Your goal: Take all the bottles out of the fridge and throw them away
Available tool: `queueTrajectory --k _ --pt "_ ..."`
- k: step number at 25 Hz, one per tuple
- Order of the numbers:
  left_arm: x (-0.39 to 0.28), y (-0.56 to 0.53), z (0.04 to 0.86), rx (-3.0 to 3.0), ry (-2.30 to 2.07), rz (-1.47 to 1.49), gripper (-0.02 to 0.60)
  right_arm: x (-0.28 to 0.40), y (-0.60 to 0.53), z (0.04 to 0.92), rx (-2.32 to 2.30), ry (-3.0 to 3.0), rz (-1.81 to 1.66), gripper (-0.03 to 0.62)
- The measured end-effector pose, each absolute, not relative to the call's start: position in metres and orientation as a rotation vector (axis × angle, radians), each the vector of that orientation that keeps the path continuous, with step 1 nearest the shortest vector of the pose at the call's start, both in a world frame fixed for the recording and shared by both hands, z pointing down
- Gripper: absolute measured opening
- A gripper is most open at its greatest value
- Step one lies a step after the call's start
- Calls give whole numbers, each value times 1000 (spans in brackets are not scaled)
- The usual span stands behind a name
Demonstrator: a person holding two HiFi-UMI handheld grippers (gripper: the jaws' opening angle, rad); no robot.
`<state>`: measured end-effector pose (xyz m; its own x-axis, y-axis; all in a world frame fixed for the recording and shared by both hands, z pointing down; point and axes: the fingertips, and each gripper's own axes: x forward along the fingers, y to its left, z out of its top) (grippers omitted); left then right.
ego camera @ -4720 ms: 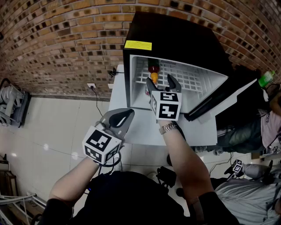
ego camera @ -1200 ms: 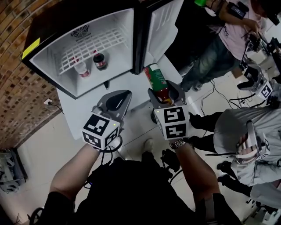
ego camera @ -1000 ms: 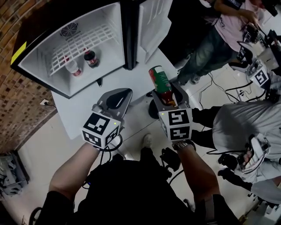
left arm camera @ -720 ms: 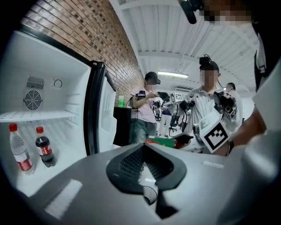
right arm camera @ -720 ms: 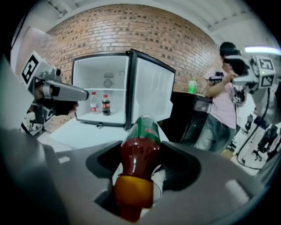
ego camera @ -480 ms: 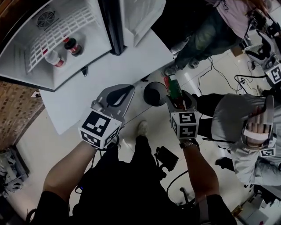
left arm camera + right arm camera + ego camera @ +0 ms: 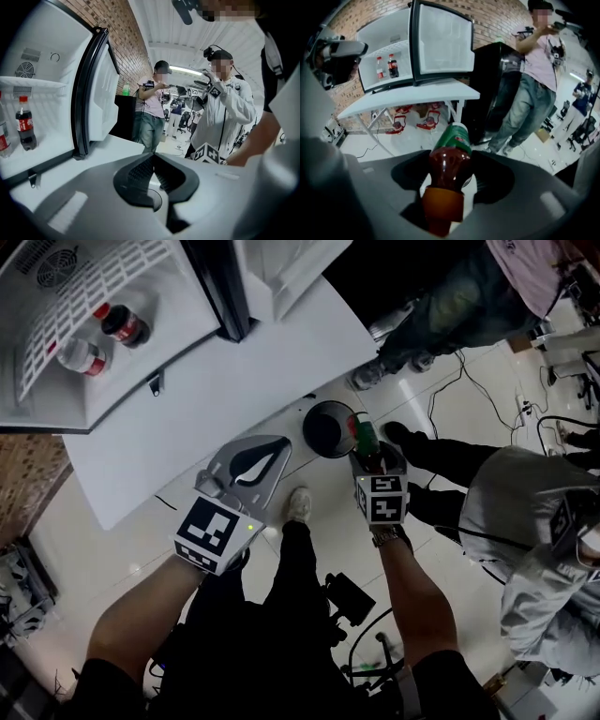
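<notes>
My right gripper (image 7: 376,452) (image 7: 452,165) is shut on a bottle (image 7: 365,434) (image 7: 449,157) of dark red drink with a green label and an orange cap. The bottle hangs above the floor, at the right rim of a round black bin (image 7: 327,428). My left gripper (image 7: 277,445) (image 7: 152,157) is shut and empty, over the front edge of the white table (image 7: 234,362). In the open fridge (image 7: 56,296) stand a cola bottle (image 7: 122,324) (image 7: 26,129) and a clear bottle (image 7: 81,356) with red labels.
The fridge door (image 7: 440,42) stands wide open at the table's right end. People stand close by on the right (image 7: 534,540) and at the back (image 7: 469,296). Cables (image 7: 469,390) lie on the tiled floor, and my own foot (image 7: 298,505) is near the bin.
My right gripper has carried the bottle away from the fridge and table, rightward and down toward the black bin. The view has swung to the floor. The left gripper stays shut.
</notes>
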<state>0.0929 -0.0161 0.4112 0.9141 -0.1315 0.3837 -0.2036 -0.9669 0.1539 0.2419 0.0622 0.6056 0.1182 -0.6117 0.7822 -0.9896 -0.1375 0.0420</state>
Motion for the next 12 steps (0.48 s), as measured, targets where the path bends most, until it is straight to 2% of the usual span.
queueTrajectory --k 12 --pt "107 -16 475 2838 -289 603 3 264 58 763 1647 -1414 1038 276"
